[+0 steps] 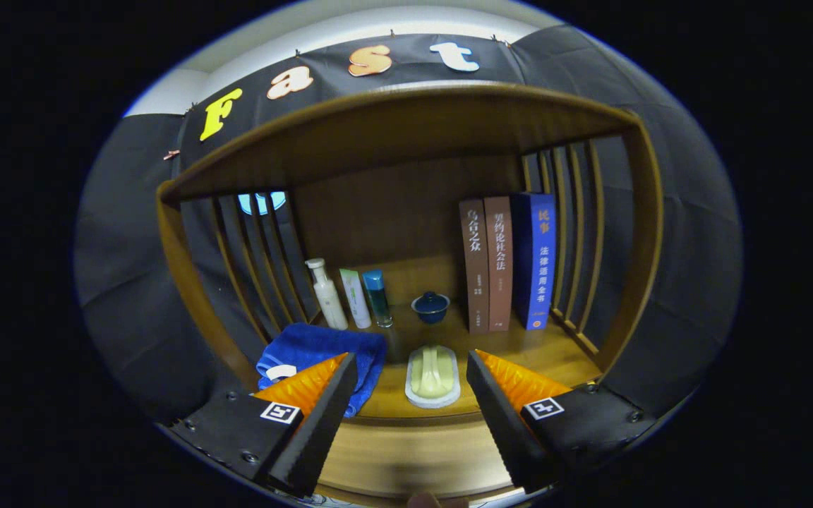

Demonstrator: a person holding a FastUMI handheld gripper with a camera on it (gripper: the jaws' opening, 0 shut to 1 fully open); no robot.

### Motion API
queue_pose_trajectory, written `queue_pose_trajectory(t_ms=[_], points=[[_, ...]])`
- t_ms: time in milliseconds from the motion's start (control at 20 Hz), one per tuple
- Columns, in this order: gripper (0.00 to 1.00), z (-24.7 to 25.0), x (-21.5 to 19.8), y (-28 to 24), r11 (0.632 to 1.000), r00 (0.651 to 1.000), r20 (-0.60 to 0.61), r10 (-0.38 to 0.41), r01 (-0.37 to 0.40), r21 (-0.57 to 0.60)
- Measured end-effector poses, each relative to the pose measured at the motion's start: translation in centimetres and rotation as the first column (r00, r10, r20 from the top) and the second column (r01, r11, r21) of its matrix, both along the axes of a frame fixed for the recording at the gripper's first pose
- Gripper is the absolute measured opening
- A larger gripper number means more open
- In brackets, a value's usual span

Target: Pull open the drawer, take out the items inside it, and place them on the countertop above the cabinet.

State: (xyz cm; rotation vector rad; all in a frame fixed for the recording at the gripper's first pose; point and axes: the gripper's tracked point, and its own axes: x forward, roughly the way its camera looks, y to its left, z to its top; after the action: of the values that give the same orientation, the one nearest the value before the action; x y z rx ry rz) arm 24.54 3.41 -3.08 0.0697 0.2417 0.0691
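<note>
My gripper [412, 358] is open, with nothing between its fingers, and faces a wooden cabinet. Below the countertop [555, 353] and between the fingers runs the drawer front [406, 455]. A small rounded knob [426, 500] peeks up at its lower edge. The drawer's inside is hidden. On the countertop just beyond the fingertips lies a pale soap bar in a white dish [433, 374]. A folded blue towel [322, 349] lies partly behind the left finger.
At the back of the countertop stand a white pump bottle [327, 295], a white tube [355, 298], a teal bottle [377, 298], a blue lidded cup [430, 307] and three upright books [509, 262]. Slatted wooden side rails [576, 240] and a shelf above [406, 127] enclose it.
</note>
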Motion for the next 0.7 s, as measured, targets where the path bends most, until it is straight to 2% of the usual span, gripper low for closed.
queue_pose_trajectory(t_ms=[150,400,700], points=[[0.99,-0.3,-4.1,-0.2,1.000,0.999,0.039,0.012,-0.012,0.005],[0.99,-2.9,-10.7,-1.6,1.000,0.992,0.124,-0.017,0.017,-0.004],[0.99,-11.6,-16.8,-2.0,0.997,0.993,0.118,-0.022,0.031,-0.075]])
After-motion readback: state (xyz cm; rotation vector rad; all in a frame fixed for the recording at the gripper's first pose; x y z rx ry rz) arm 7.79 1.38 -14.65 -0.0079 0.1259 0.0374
